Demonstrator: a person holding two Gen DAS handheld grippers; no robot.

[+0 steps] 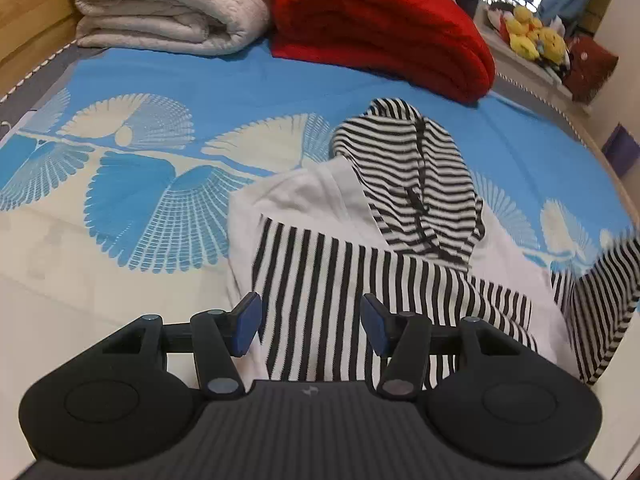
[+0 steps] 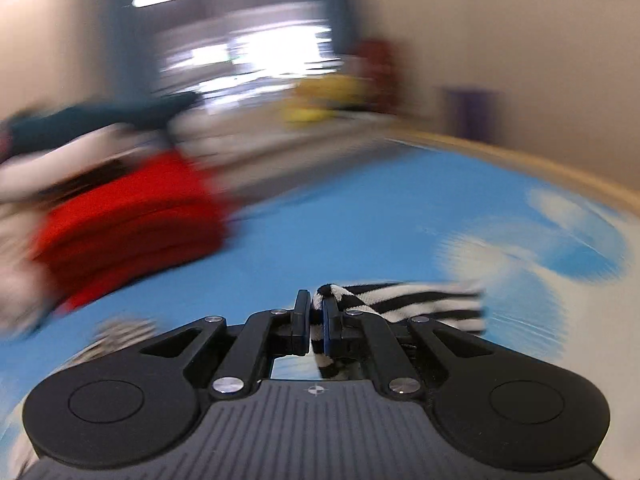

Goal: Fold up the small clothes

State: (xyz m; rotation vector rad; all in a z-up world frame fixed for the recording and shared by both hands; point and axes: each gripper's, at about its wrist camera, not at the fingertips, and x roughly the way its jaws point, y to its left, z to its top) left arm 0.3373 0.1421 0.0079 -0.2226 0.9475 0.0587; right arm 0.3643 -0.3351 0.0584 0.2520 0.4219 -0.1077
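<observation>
A small black-and-white striped hooded top [image 1: 360, 240] with white panels lies on the blue patterned bed sheet [image 1: 240, 80], its hood [image 1: 416, 168] pointing away. My left gripper [image 1: 310, 322] hovers open just above the top's striped body, nothing between its blue pads [image 1: 248, 324]. In the blurred right wrist view my right gripper [image 2: 316, 312] is shut on a striped sleeve [image 2: 400, 304], which trails off to the right above the sheet. In the left wrist view that sleeve [image 1: 600, 304] hangs lifted at the right edge.
A folded white quilt [image 1: 168, 4] and a folded red blanket [image 1: 384, 28] sit at the far end of the bed. Yellow plush toys [image 1: 532, 32] lie on a shelf beyond. The bed's wooden edge [image 2: 520, 160] runs along the right.
</observation>
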